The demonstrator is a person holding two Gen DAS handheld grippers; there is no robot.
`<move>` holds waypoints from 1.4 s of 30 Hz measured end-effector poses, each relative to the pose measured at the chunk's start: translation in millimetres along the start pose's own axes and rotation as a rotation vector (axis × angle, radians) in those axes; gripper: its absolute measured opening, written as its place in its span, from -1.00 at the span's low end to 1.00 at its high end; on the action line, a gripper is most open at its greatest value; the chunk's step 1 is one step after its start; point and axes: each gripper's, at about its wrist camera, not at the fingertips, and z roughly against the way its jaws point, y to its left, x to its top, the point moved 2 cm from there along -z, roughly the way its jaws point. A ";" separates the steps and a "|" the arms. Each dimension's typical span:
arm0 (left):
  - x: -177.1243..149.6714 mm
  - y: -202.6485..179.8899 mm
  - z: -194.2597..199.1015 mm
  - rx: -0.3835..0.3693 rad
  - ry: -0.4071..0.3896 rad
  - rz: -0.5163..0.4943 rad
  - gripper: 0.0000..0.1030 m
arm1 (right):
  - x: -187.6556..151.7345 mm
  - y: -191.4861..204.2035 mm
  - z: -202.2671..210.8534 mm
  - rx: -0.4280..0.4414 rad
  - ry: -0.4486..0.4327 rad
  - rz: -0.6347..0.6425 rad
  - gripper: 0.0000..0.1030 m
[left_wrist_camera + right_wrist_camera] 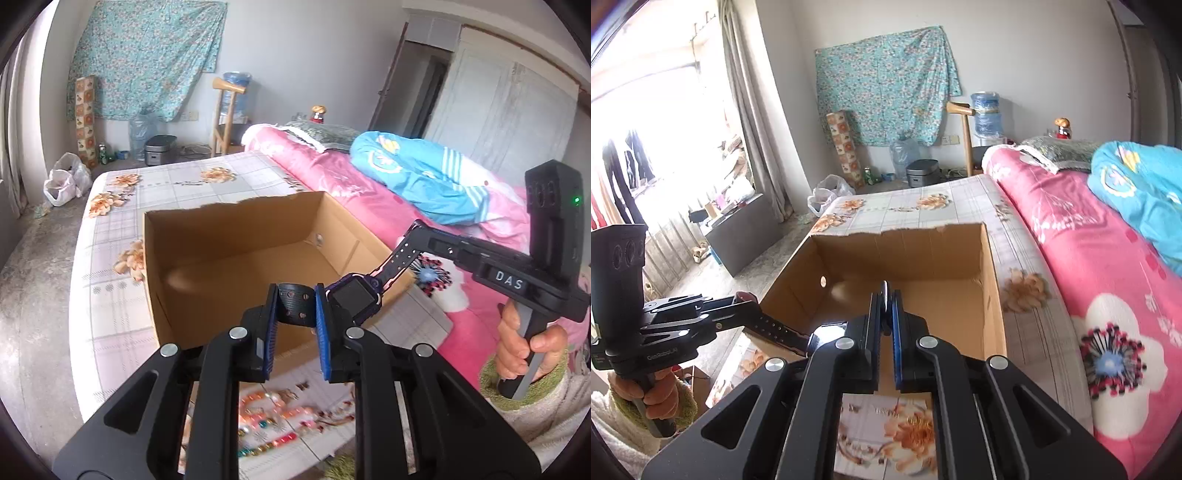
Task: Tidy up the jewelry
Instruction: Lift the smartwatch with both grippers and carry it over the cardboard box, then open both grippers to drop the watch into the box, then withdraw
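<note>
Both grippers are holding one watch (354, 295) above the near edge of one open cardboard box (229, 236) on the bed: the left gripper (293, 306) is clamping the looped black strap end, and the right gripper (886, 306) is pinching shut on the other strap end. Being light, with a rigid case and limp perforated straps, the watch is likely sagging between grips, so the straps are serving as the safest hold points. Several loose bead strings (273, 417), too blurred to count, are lying at the bed's near edge below the box.
</note>
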 end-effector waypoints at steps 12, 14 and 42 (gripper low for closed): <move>48.7 82.6 -146.5 0.188 0.383 0.070 -0.66 | 60.5 -38.1 -208.6 -0.034 0.437 -0.016 -0.89; 47.4 85.9 -159.5 0.216 0.432 0.065 -0.65 | 55.0 -43.4 -226.9 -0.048 0.490 -0.033 -0.89; 40.8 60.2 1.9 0.218 -0.042 -0.027 0.81 | 69.6 -43.8 -61.1 -0.140 0.095 0.058 0.15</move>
